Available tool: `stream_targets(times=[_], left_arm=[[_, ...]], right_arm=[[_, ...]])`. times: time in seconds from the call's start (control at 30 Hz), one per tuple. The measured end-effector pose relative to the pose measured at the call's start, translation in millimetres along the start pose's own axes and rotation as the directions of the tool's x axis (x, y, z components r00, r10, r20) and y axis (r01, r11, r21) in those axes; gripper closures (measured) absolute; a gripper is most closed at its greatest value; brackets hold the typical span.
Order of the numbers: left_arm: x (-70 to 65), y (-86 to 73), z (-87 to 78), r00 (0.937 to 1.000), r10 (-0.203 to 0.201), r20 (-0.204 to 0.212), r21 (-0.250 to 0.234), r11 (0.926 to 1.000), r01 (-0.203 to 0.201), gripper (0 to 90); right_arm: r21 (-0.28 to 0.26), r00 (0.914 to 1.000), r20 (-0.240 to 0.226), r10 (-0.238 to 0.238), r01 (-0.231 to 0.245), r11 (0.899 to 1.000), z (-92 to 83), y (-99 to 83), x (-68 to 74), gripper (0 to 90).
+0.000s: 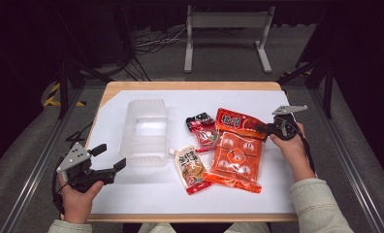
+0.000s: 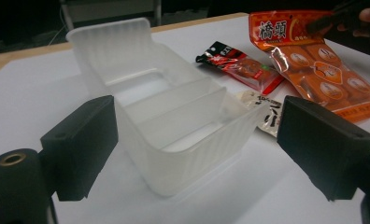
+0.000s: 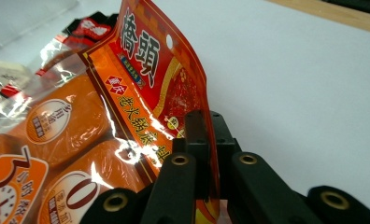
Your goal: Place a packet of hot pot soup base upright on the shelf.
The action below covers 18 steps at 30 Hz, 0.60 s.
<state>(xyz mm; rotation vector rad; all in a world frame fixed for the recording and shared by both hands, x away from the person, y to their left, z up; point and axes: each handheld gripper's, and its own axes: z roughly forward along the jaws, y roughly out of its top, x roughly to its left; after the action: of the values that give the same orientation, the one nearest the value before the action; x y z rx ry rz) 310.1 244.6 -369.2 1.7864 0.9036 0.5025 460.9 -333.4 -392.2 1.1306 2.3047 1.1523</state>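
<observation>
The right gripper (image 3: 206,135) has its jaws clamped on the top edge of the big orange packet (image 1: 236,150), pinching the flat sealed strip so that this end curls up off the white surface (image 1: 287,189) while the rest of the bag lies flat. The packet sits to the right of the translucent plastic bin (image 1: 145,131), well apart from it, with a small red-and-black sachet (image 1: 203,130) and a cream spouted pouch (image 1: 190,169) lying between them.

The left gripper (image 2: 192,140) hovers at the near end of the bin with its jaws spread wide and nothing between them; the bin's ribbed end wall shows in the gap, untouched.

To carry the lift off well, I would keep the pinch on the stiff seal rather than the soft body, since the glossy film is slippery and the round cakes inside, visible through the clear window, make the bag heavy and floppy. It will likely hang and swing, so raising it steadily and clearing the two smaller packs seems wise. The bin is frosted, thin-walled, rectangular, with an inner divider, and light enough to slide, so the free gripper could steady it.
</observation>
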Motion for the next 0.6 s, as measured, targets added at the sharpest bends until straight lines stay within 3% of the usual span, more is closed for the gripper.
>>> stream_targets(times=[0.23, 0.33, 0.47, 0.53, 0.6], left_arm=[[-14.6, 14.6, 11.8, 0.9975, 0.052, 0.047, 0.007, 0.9986, -0.053, 14.3], [-22.1, 17.8, 18.0, 0.9970, 0.056, 0.053, 0.019, 0.9982, -0.057, 15.1], [-34.2, 22.9, 28.6, 0.9939, 0.100, 0.045, 0.019, 0.9947, -0.101, 17.5], [-39.2, 27.4, 35.7, 0.9923, 0.084, 0.091, 0.029, 0.9958, -0.087, 21.6], [-43.1, 31.5, 40.4, 0.9903, 0.092, 0.104, 0.026, 0.9951, -0.095, 23.3]], right_arm=[[-0.060, 0.9997, -0.013, 0.022, -0.023, 0.998, -31.1, 9.6, 6.0, 90.0], [-0.087, 0.9996, -0.023, 0.018, -0.020, 0.996, -43.9, 13.6, 10.2, 90.0], [-0.129, 0.9995, -0.031, 0.002, -0.006, 0.992, -62.5, 17.6, 17.8, 90.0], [-0.143, 0.9996, -0.029, -0.003, -0.001, 0.990, -71.1, 19.0, 21.8, 90.0], [-0.160, 0.9993, -0.037, -0.006, 0.000, 0.987, -79.7, 20.2, 25.5, 90.0]])
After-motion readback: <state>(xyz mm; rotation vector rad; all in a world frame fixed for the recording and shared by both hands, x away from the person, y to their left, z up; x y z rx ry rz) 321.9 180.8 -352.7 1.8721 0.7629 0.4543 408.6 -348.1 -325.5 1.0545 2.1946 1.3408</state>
